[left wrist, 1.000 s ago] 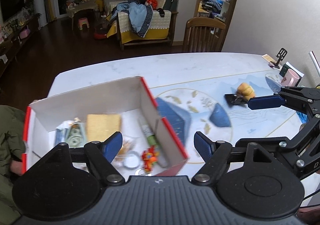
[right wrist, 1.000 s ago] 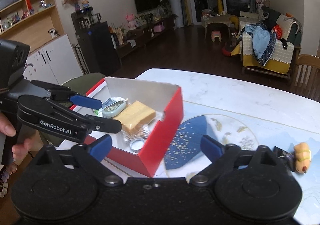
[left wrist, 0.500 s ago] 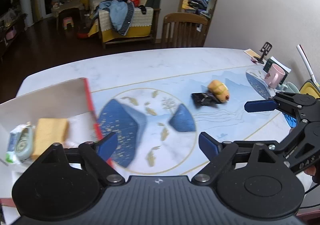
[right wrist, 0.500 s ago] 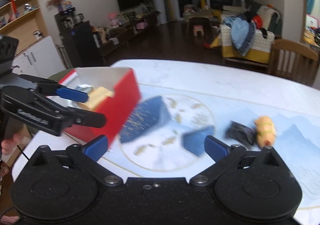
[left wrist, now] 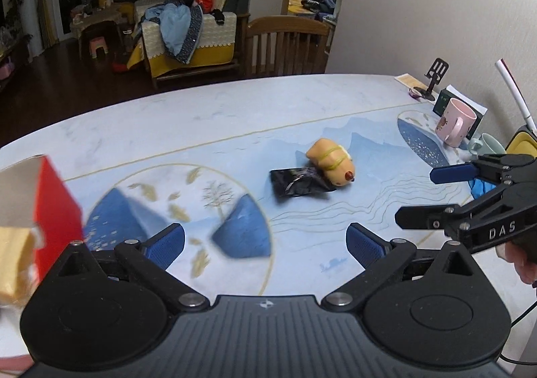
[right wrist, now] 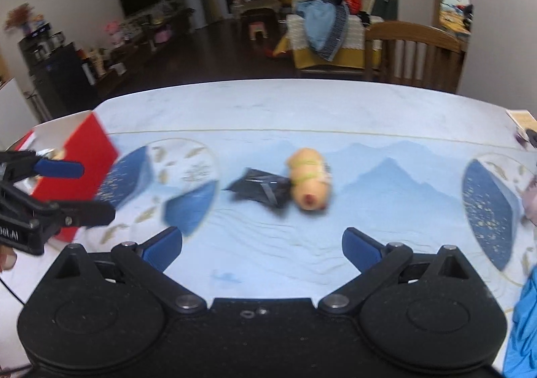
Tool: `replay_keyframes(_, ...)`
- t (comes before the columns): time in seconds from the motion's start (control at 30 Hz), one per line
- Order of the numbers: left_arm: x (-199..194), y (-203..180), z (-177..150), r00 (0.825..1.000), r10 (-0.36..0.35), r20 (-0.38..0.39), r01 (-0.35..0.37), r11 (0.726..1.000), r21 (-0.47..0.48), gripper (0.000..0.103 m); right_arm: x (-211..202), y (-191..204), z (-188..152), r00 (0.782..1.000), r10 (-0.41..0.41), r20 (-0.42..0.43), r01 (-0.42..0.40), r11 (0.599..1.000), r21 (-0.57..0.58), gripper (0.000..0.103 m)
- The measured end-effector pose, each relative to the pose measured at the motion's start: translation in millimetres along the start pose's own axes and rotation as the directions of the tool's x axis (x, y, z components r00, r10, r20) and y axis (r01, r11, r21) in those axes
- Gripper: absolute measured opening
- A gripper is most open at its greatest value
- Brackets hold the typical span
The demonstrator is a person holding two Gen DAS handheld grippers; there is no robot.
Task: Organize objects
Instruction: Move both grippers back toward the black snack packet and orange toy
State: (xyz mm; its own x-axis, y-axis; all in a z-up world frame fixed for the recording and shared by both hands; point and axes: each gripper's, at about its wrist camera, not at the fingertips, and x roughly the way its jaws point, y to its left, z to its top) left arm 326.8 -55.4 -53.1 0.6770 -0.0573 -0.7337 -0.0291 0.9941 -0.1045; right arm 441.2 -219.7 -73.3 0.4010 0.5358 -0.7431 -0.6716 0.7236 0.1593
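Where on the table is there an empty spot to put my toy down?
The far side of the table, behind the yellow toy and black wrapper, is bare. So is the stretch between them and the red box. By the wall it is crowded: pink mug, green cup, phone stand.

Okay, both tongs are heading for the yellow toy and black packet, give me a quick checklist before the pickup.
1. Left tongs open, nothing between them, having just been opening: ok.
2. Right tongs open and empty: ok.
3. Yellow toy in view on the table: ok.
4. Black packet separate from the toy: not ok, they touch.
5. Red box clear of the path: ok, off to the left.
6. Packet lying flat: cannot tell, blurred.
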Motion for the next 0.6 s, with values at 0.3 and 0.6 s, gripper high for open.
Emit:
replay_keyframes(0.3, 57, -30, 20, 0.998, -0.026, -0.062, 0.030, 0.997, 0.069, 0.103, 28, -39, 17, 0.999, -0.039, -0.028, 0.042, 0.995, 0.087, 0.101)
replay_keyframes(0.6, 103, -37, 39, 0.996, 0.031, -0.089, -0.018, 0.990, 0.139, 0.103, 63, -54, 38, 0.997, -0.055, -0.055, 0.062, 0.988, 0.141, 0.099)
